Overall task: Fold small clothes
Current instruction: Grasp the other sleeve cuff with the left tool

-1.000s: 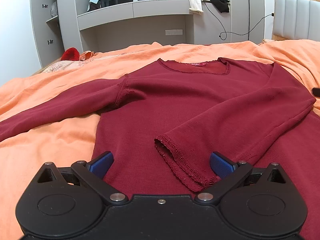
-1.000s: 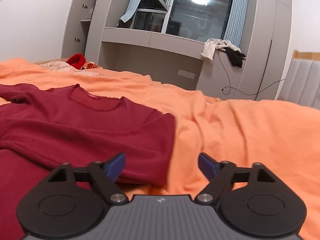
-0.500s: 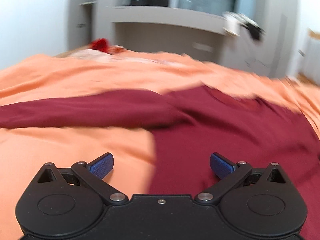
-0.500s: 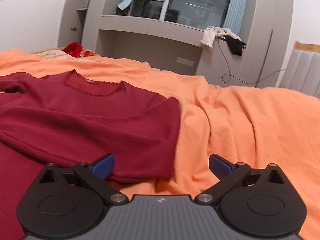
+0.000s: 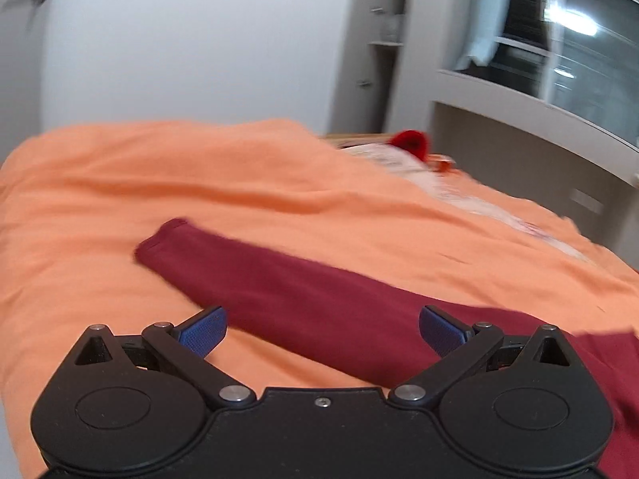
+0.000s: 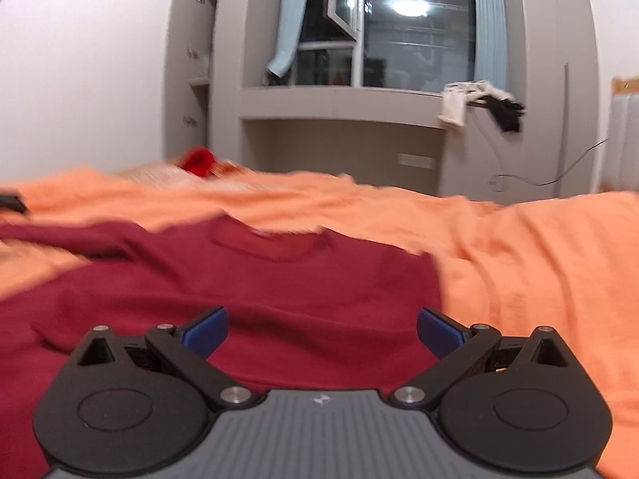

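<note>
A dark red long-sleeved top [image 6: 279,279] lies flat on the orange bedsheet [image 6: 539,263], neckline toward the far side. In the left wrist view its left sleeve [image 5: 287,295] stretches out over the sheet, with the cuff [image 5: 159,239] at the far left. My left gripper [image 5: 321,329] hovers open above the middle of that sleeve, nothing between its blue pads. My right gripper [image 6: 321,329] is open over the top's body near its right folded edge, holding nothing. The black tip of the left gripper [image 6: 12,201] shows at the left edge of the right wrist view.
A red item [image 6: 197,159] and pale patterned cloth [image 5: 459,191] lie at the bed's far corner. Behind the bed stand grey built-in cabinets [image 6: 343,135] with a window; white and black clothes [image 6: 479,103] hang on the ledge. A headboard [image 6: 625,131] is at right.
My left gripper swung left from the folded right sleeve over the body to the outstretched left sleeve. My right gripper opened wider and shifted left, over the top's body.
</note>
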`<state>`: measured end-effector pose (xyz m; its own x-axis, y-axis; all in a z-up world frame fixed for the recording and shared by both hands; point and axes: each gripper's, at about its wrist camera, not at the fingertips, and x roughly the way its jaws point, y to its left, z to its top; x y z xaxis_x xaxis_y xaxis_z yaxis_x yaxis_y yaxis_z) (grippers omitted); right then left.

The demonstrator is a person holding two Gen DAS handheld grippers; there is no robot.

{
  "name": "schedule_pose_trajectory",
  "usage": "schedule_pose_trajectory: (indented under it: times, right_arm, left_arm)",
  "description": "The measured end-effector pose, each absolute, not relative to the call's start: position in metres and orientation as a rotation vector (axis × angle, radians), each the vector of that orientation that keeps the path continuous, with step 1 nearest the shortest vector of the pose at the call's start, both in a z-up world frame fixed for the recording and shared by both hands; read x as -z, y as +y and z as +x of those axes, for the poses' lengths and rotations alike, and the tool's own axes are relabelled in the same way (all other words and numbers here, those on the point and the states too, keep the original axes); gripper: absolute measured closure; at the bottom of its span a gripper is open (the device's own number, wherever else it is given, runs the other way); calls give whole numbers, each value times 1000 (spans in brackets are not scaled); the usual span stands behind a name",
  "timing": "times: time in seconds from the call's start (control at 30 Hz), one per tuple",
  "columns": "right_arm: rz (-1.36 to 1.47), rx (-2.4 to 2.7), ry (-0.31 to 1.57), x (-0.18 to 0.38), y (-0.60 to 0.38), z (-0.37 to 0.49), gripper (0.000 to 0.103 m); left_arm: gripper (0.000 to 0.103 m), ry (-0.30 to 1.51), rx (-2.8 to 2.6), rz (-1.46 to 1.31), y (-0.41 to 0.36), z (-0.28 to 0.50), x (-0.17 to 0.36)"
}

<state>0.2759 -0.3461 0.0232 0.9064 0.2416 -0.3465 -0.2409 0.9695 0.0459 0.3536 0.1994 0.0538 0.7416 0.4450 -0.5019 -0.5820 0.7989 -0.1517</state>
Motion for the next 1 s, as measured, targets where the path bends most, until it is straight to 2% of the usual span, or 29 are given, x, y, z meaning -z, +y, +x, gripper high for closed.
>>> schedule_pose_trajectory:
  times: [0.2,0.4,0.53,0.6,0.73,0.8,0.83,0.87,1.0]
  right_arm:
    - [79,-405,366,-24,-329,269,0]
    - [40,-423,447,-5,-315,275,0]
    - [43,-434,456,0,-312,274,0]
    - [46,-439,457,4,-312,273,0]
    - [63,-448,484,9,-313,275,0]
    - [68,-449,500,11,-313,277,0]
    - [69,-448,503,11,-312,278,0]
    - [69,-447,505,11,-311,279,0]
    - [72,-447,501,12,-311,276,0]
  left_arm:
    - [1,500,-624,-610,261,355,-38]
    - [1,485,-711,-551,252,354,-38]
    - [1,398,-767,-679,279,354,-34]
    - [4,357,-799,-732,291,352,-33]
    - [28,329,-876,-746,297,349,-29]
    - [46,329,-897,-734,297,348,-28]
    - [67,324,-905,-741,299,347,-26]
    - [84,320,-911,-762,302,344,-24]
    - [95,287,-875,-821,309,339,-17]
